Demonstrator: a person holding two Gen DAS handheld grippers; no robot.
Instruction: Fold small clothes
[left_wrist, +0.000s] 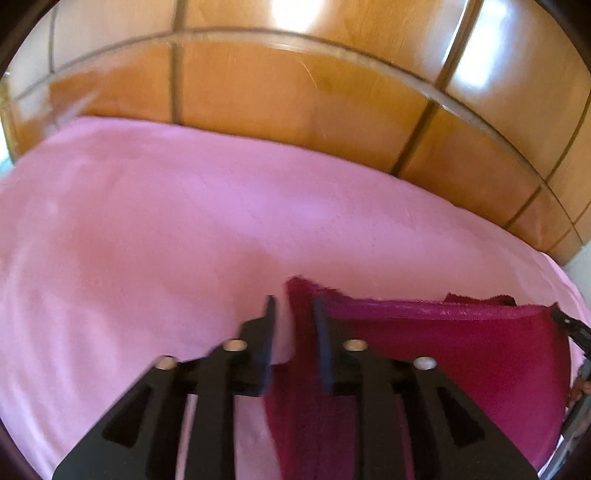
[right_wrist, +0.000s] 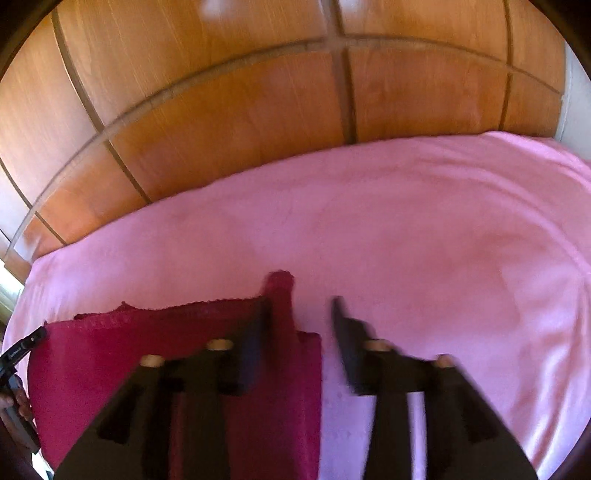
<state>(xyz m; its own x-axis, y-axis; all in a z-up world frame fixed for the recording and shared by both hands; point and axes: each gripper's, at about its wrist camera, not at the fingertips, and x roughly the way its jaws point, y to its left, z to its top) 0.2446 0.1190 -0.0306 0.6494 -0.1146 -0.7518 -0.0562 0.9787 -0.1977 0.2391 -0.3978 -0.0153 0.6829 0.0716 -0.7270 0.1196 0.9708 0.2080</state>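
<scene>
A dark red garment (left_wrist: 461, 354) lies on the pink bedspread (left_wrist: 166, 240), stretched between my two grippers. My left gripper (left_wrist: 293, 317) has a small gap between its fingers and the garment's left corner stands up in that gap. In the right wrist view the same garment (right_wrist: 129, 354) fills the lower left. My right gripper (right_wrist: 299, 314) is open wide, with the garment's right corner sticking up beside its left finger (right_wrist: 255, 332). Both views are blurred.
A wooden headboard with panel grooves (left_wrist: 295, 92) rises behind the bed and also shows in the right wrist view (right_wrist: 240, 110). The pink bedspread (right_wrist: 443, 240) spreads wide beyond the garment. The other gripper's tip shows at each view's edge (left_wrist: 572, 332).
</scene>
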